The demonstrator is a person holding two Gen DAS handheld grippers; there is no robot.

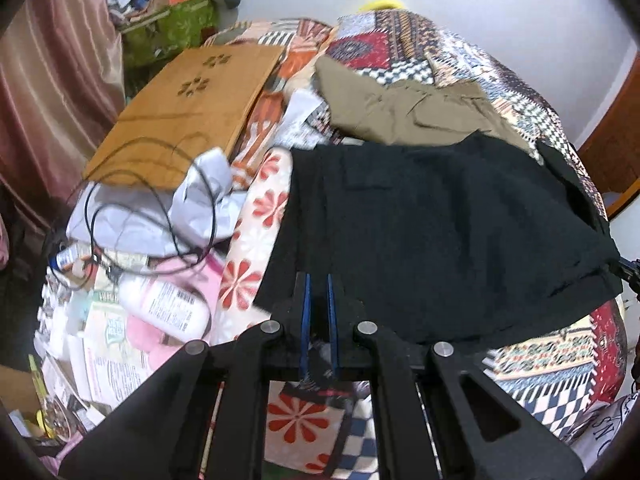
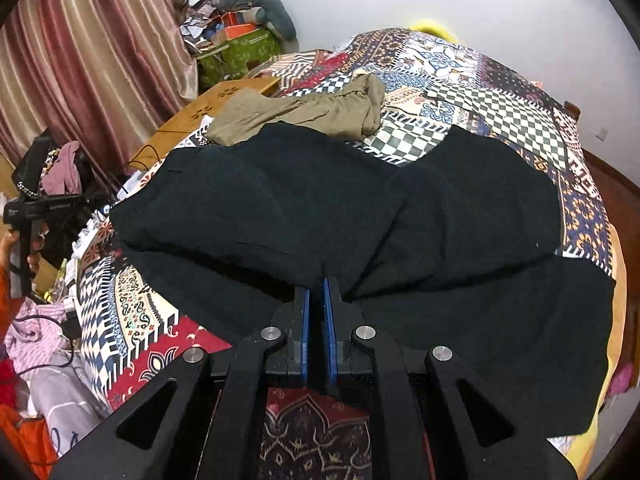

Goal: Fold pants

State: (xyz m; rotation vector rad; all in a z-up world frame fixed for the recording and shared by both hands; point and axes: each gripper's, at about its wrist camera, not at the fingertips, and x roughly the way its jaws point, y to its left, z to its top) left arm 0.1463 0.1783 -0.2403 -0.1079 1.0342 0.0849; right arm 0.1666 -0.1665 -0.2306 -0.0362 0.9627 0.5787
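Note:
The black pants [image 1: 432, 232] lie spread over the patterned bedspread [image 1: 400, 44]; in the right wrist view they [image 2: 320, 208] span most of the bed. My left gripper [image 1: 319, 280] is shut on the pants' near edge, its blue pads pinching the cloth. My right gripper [image 2: 317, 284] is shut on the near edge of the pants at a fold, with the cloth drawn up to its tips. The left gripper's body [image 2: 44, 208] shows at the far left of the right wrist view.
Olive-green pants [image 1: 416, 112] lie crumpled behind the black ones, also seen in the right wrist view [image 2: 304, 112]. A wooden lap tray [image 1: 188, 108], black cables [image 1: 160, 208], bottles [image 1: 164, 304] and papers clutter the left side. A curtain [image 2: 88, 60] hangs at the left.

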